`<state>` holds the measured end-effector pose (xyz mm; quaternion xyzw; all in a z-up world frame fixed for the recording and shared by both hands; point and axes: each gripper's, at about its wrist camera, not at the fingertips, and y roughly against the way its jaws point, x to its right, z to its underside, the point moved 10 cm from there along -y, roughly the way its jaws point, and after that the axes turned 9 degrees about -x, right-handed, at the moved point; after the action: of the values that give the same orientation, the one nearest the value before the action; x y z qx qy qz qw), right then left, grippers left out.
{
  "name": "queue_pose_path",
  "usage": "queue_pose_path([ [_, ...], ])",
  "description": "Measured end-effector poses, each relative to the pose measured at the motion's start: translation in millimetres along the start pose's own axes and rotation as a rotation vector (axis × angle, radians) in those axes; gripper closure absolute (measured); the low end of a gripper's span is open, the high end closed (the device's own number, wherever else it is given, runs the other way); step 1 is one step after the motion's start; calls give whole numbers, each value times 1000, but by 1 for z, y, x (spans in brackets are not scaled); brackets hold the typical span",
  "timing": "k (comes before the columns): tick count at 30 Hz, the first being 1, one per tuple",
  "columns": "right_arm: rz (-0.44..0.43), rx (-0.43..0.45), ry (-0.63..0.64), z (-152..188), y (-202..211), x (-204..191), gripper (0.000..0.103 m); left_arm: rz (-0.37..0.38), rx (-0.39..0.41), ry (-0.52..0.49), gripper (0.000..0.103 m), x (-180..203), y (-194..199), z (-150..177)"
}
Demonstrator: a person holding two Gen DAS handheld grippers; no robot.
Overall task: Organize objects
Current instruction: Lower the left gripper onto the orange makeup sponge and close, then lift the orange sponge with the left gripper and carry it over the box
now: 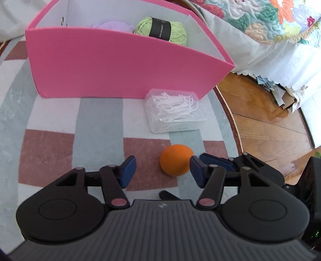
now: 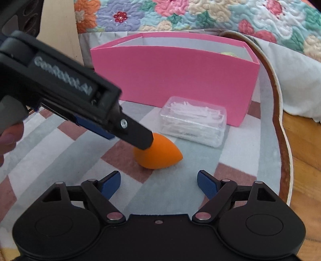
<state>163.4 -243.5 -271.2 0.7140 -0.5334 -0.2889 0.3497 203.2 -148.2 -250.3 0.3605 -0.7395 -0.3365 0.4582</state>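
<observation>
An orange egg-shaped sponge [image 1: 176,162] lies on the striped rug, between the fingers of my left gripper [image 1: 163,170]. The jaws stand apart. The right pad is at the sponge's side and a gap shows on the left. In the right wrist view one of the left gripper's fingers [image 2: 140,136] rests against the sponge [image 2: 158,154] from the upper left. My right gripper [image 2: 159,183] is open just short of the sponge, with nothing between its fingers. A clear box of floss picks [image 1: 175,111] sits in front of the pink box [image 1: 120,68], which holds green yarn [image 1: 160,29].
Past the rug's curved edge [image 2: 280,124] on the right is a wooden floor [image 1: 266,124]. A bed with a floral quilt [image 2: 200,16] and a white skirt stands behind the pink box. A person's hand [image 2: 8,140] holds the left gripper's handle.
</observation>
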Motion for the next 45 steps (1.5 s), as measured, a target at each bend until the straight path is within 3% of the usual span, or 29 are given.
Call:
queue_pose_path([
  [4, 3, 9, -8, -8, -5, 2, 25, 92, 24, 20, 53, 5, -4, -2],
  [8, 15, 15, -23, -11, -6, -1, 32, 53, 11, -13, 54, 8, -9, 0],
  [11, 21, 16, -16, -12, -5, -5, 40, 44, 3, -42, 68, 10, -11, 2],
  [15, 29, 8, -38, -14, -4, -2, 49, 29, 4, -57, 68, 13, -9, 3],
  [20, 60, -10, -33, -13, 2, -4, 49, 15, -17, -85, 68, 21, -5, 6],
  [32, 37, -56, 16, -9, 27, -20, 49, 35, -105, -57, 67, 28, 16, 25],
  [45, -9, -56, 101, -23, 83, -47, 49, 88, -95, 16, 67, 39, 87, 39],
])
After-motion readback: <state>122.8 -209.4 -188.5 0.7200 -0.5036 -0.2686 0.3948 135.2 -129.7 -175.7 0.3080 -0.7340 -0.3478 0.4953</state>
